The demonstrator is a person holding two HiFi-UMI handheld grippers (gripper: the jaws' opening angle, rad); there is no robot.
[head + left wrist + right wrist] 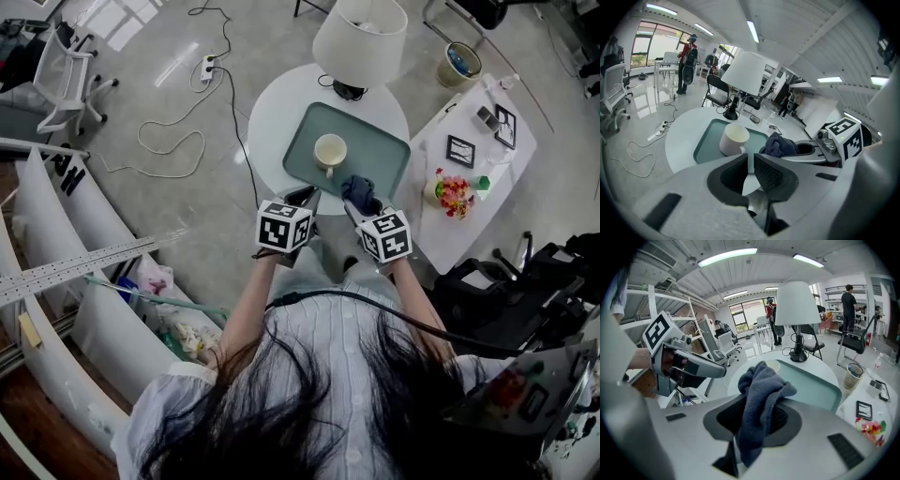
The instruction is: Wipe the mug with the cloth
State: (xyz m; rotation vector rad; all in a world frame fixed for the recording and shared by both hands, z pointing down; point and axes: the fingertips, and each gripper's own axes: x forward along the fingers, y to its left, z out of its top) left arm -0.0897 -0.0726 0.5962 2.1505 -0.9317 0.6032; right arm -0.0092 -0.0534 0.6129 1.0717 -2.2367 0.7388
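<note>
A cream mug (330,152) stands upright on a teal tray (380,150) on the round white table (272,117). Just in front of the tray's near edge, my right gripper (362,199) is shut on a dark blue cloth (360,191). In the right gripper view the cloth (761,397) bunches up between the jaws and hangs down, hiding most of the mug (773,364) behind it. My left gripper (302,198) hovers beside it at the table's near rim, jaws almost touching and empty. The mug (734,139) is ahead of the left gripper (751,165), with the cloth (781,146) to its right.
A white-shaded lamp (361,39) stands at the table's far side, above the tray. To the right is a white side table (487,164) with picture frames and flowers (454,195). A bin (460,64), floor cables (173,141) and an office chair (61,80) surround the table.
</note>
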